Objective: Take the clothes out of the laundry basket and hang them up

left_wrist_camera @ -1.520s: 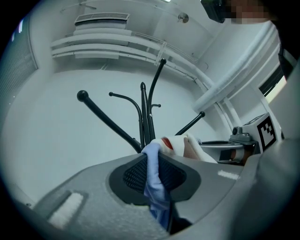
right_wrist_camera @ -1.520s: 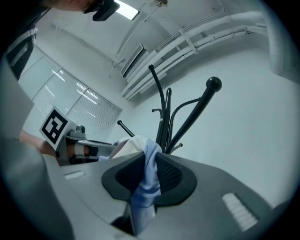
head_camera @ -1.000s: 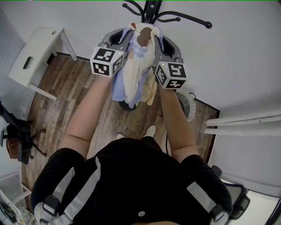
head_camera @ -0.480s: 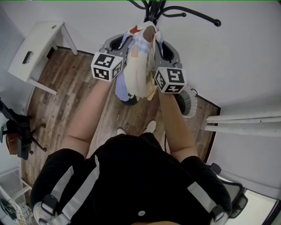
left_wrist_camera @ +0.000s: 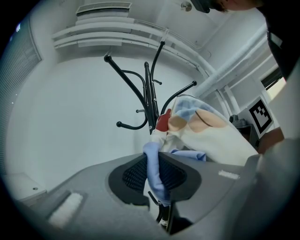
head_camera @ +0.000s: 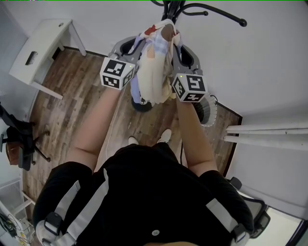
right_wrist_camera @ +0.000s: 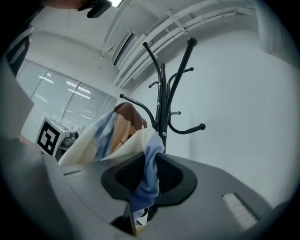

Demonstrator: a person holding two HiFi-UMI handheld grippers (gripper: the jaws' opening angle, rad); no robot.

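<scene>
**Garment held aloft by both grippers in front of the coat stand**

Setting: a white wall [head_camera: 269, 62] meets a brown wood-plank floor [head_camera: 67, 110]. A white rectangular table [head_camera: 41, 48] stands at the upper left of the head view, and two white horizontal pipes [head_camera: 269, 134] run along the right.

Operator: a person in a black top [head_camera: 144, 192] stands facing the wall with both forearms stretched forward.

Stand: a black metal coat stand with curved hooks [head_camera: 211, 14] rises directly ahead. Both gripper views show its post and hooks [left_wrist_camera: 149, 93] [right_wrist_camera: 161, 84] just behind the cloth. Contact between cloth and stand cannot be confirmed.

Task item: a cream and pale-blue fabric garment with tan and red patches [head_camera: 151, 72] is clear of any basket. It is raised between the two grippers, its top close under the hooks, and the rest hangs down over the floor. It bulges to the right in the left gripper view [left_wrist_camera: 211, 136] and to the left in the right gripper view [right_wrist_camera: 108, 136].

Left gripper [head_camera: 132, 47]: clamped on a pale-blue fold of the garment, which is pinched between the ribbed pads [left_wrist_camera: 152, 161]. Its jaws have just opened slightly further, with the cloth between them.

Right gripper [head_camera: 180, 50]: clenched on a blue-and-white fold of the same garment [right_wrist_camera: 147, 168].

Marker cubes: the left cube [head_camera: 117, 73] and right cube [head_camera: 189, 88] flank the hanging cloth.
</scene>
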